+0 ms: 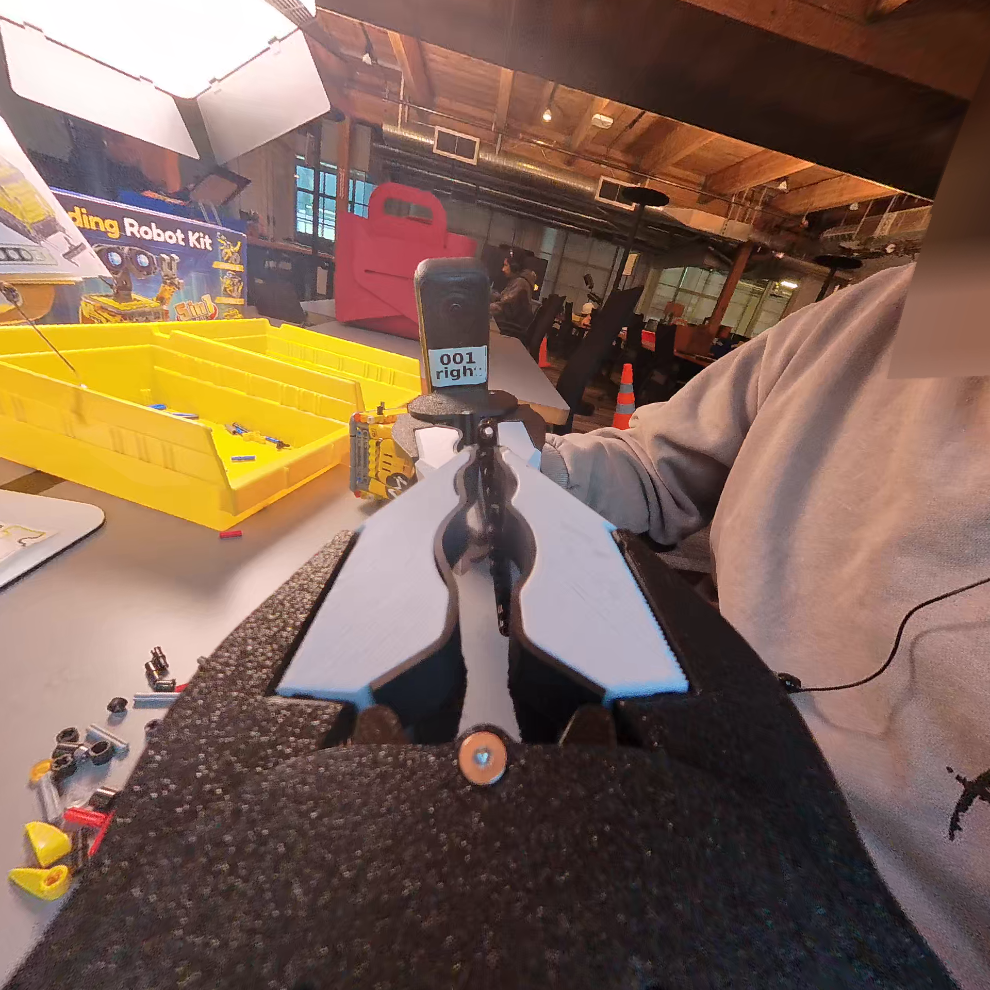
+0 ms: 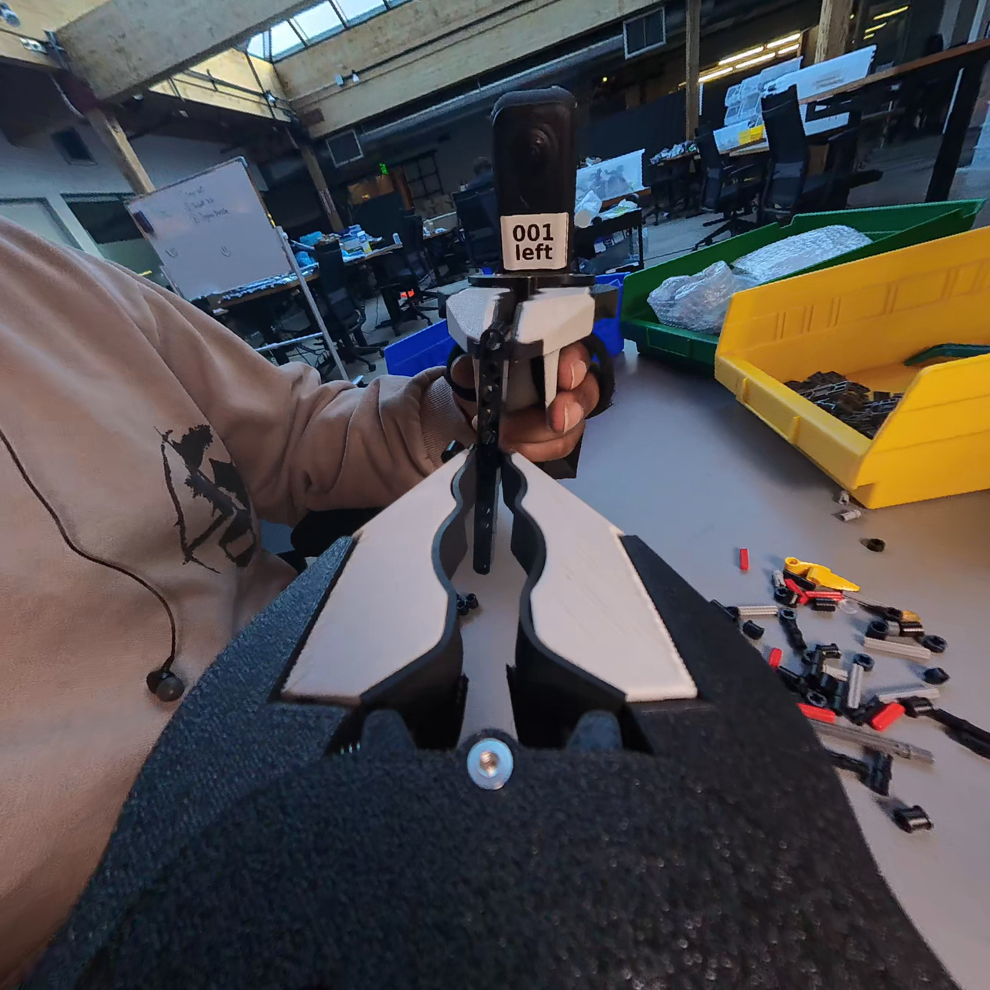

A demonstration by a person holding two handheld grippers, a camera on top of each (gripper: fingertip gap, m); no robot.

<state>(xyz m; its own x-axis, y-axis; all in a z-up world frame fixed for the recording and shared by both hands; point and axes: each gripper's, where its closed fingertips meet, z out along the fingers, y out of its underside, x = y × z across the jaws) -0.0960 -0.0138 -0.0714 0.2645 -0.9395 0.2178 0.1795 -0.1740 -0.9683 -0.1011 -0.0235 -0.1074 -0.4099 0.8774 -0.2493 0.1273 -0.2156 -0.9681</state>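
1. The 2 grippers face each other tip to tip above the grey table (image 2: 669, 482), and a long black beam (image 2: 486, 503) with a row of holes bridges them.
2. The right gripper (image 2: 486, 466) has its white fingers (image 2: 407, 578) closed on 1 end of the beam; the beam runs on toward 12 o'clock into the tips of the left gripper.
3. In the left wrist view the left gripper (image 1: 485, 460) pinches the same beam (image 1: 490, 514) between its white fingers (image 1: 385, 584), with the far gripper's camera standing upright at 12 o'clock behind it.
4. A hand (image 2: 541, 412) wraps the left gripper's handle; the person wears a pale sweatshirt (image 2: 107, 428) with a thin black cord on it.
5. At 3 to 4 o'clock of the right gripper, loose parts (image 2: 846, 659) in black, grey, red and yellow lie scattered on the table.
6. At 2 o'clock a yellow bin (image 2: 857, 343) holds black pieces, with a green bin (image 2: 793, 230) holding clear wrap behind it.
7. From the left wrist view, a yellow divided tray (image 1: 177, 428) sits at 10 o'clock with a few small pins in it, and a small yellow model (image 1: 375, 460) stands just beside it.
8. A printed box (image 1: 155, 268) and a red bag (image 1: 396, 257) stand farther back.
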